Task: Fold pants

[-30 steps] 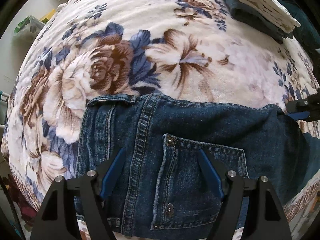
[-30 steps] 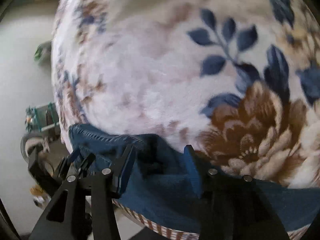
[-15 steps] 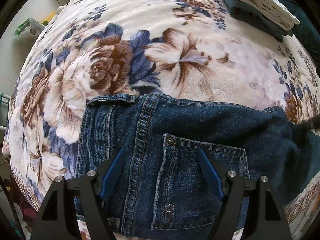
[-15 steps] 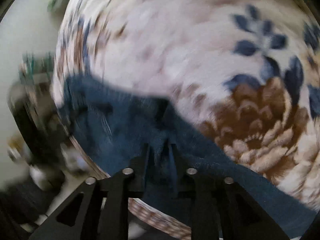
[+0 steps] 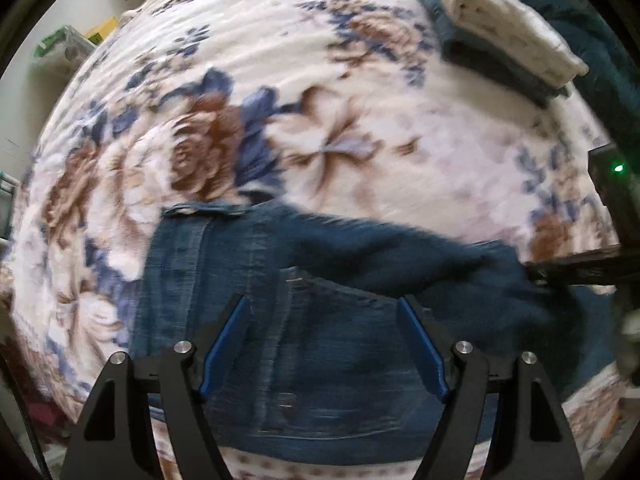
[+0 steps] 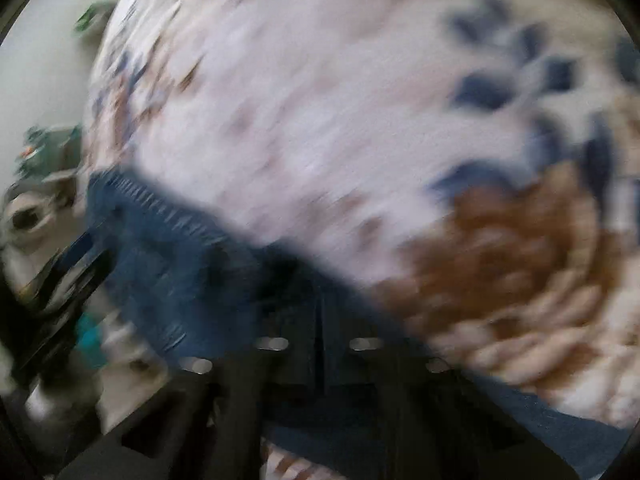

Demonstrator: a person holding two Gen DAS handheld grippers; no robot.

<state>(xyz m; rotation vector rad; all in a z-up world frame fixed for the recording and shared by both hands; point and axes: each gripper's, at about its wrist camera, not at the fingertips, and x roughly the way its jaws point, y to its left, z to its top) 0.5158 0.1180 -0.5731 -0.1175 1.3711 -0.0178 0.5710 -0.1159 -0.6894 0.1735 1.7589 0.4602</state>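
Note:
Blue denim jeans point(image 5: 340, 360) lie on the floral bedspread point(image 5: 320, 80), waistband and back pocket toward me. My left gripper point(image 5: 320, 300) hovers open just above the pocket area, nothing between its blue pads. In the blurred right wrist view my right gripper point(image 6: 320, 320) has its jaws closing together, pinched on a dark edge of the jeans point(image 6: 168, 264) near the bed's edge. From the left wrist view, its black body point(image 5: 580, 268) enters at the right, with a dark fold of denim raised and drawn over the pocket.
A folded white cloth point(image 5: 508, 36) sits on a folded dark garment point(image 5: 480, 60) at the far right of the bed. Green and yellow bins point(image 5: 64, 48) stand on the floor beyond the bed's left edge. The bedspread point(image 6: 320, 120) stretches ahead of the right gripper.
The right gripper's jaws went from apart to pinched together on the denim edge. That edge now rises and reaches over the jeans. The left gripper lifted slightly, still open.

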